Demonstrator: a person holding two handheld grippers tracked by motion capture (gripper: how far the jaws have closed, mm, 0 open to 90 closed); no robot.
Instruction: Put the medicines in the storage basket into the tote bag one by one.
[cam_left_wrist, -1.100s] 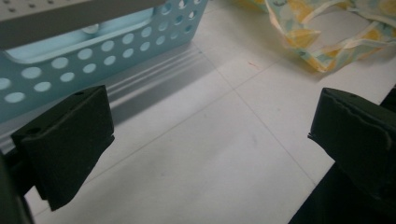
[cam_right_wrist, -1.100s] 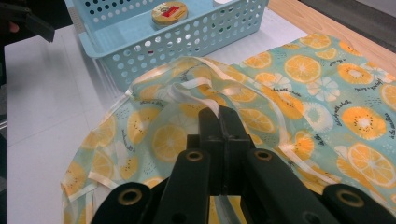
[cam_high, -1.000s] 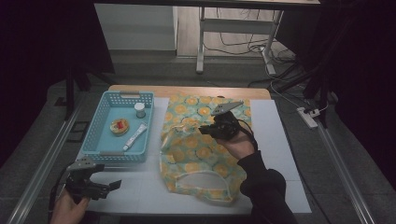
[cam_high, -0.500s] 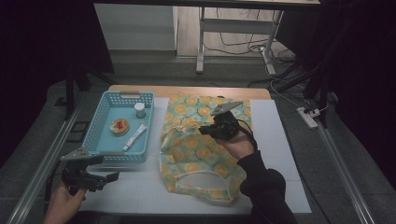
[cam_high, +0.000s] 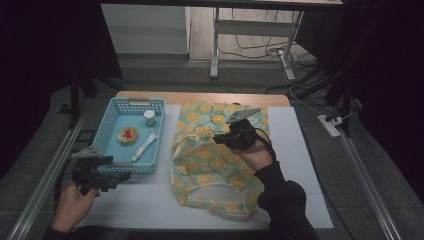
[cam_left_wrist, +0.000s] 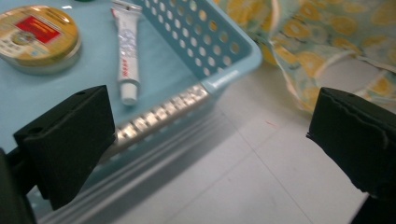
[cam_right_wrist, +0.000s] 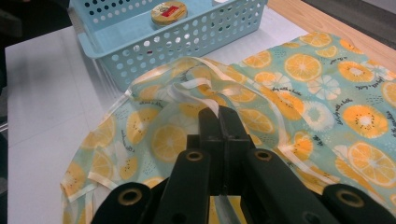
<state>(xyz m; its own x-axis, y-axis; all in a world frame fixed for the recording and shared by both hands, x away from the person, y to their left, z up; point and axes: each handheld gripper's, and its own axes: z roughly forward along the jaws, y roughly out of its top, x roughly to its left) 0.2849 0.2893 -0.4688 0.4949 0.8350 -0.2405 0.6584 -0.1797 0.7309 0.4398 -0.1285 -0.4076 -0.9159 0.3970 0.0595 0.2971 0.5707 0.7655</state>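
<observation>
A light green cloth bag (cam_high: 210, 167) printed with orange slices lies crumpled on the white mat. My right gripper (cam_high: 220, 139) hovers over the bag's left middle, shut on a raised fold of its white-trimmed edge (cam_right_wrist: 212, 103), with the jaws pressed together (cam_right_wrist: 218, 115). My left gripper (cam_high: 119, 175) is held at the near right corner of the blue basket (cam_high: 107, 130), open, with nothing between its black jaws (cam_left_wrist: 210, 140). The basket's corner (cam_left_wrist: 233, 70) and the bag's edge (cam_left_wrist: 327, 42) lie ahead of it.
The basket holds a round yellow tin (cam_high: 127, 135), a white tube (cam_high: 144, 146) and a small white-capped jar (cam_high: 149, 117). The wooden table edge (cam_high: 200, 96) runs behind the mat. Metal rails flank the table left and right.
The left hand has lifted and moved its open gripper forward, closer to the basket's near corner. The right gripper has stayed put, still pinching the bag.
</observation>
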